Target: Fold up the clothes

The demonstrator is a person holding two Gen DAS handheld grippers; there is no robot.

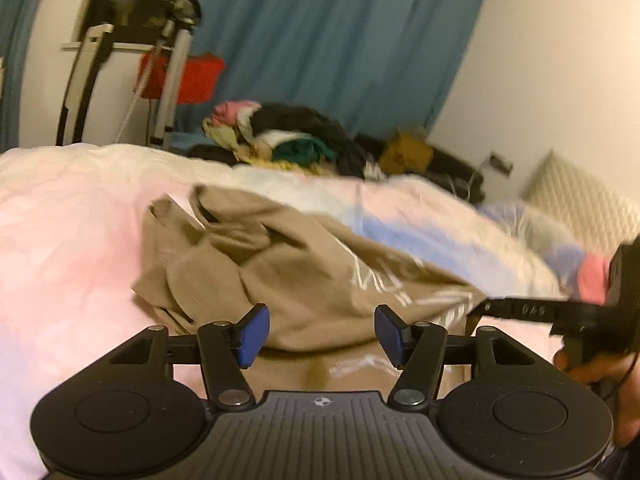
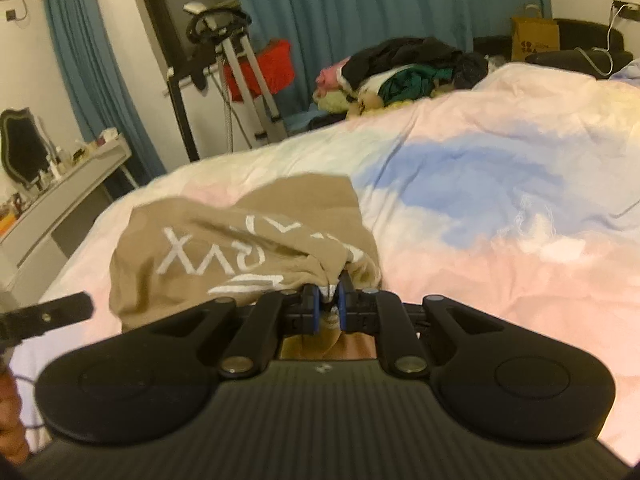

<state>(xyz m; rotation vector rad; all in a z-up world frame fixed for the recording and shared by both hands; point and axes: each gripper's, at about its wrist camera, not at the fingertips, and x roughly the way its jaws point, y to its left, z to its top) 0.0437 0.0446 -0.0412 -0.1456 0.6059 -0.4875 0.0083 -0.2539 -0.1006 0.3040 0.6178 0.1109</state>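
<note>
The tan shirt (image 1: 280, 264) is lying bunched on the pastel bedspread (image 2: 500, 208) — the right gripper (image 2: 329, 312) is pinching a gathered bit of its near edge, probably to drag or lift it flat, while the left gripper (image 1: 322, 330) is hanging spread wide over the near hem, grasping nothing — looks ready to grab a second corner

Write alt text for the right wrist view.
The right hand-held gripper is shut on a bunched edge of a tan shirt with white lettering, which lies crumpled on a bed covered in pink, blue and white. Behind the bed are a pile of clothes and blue curtains. The tip of the left hand-held gripper shows at the left edge.
</note>
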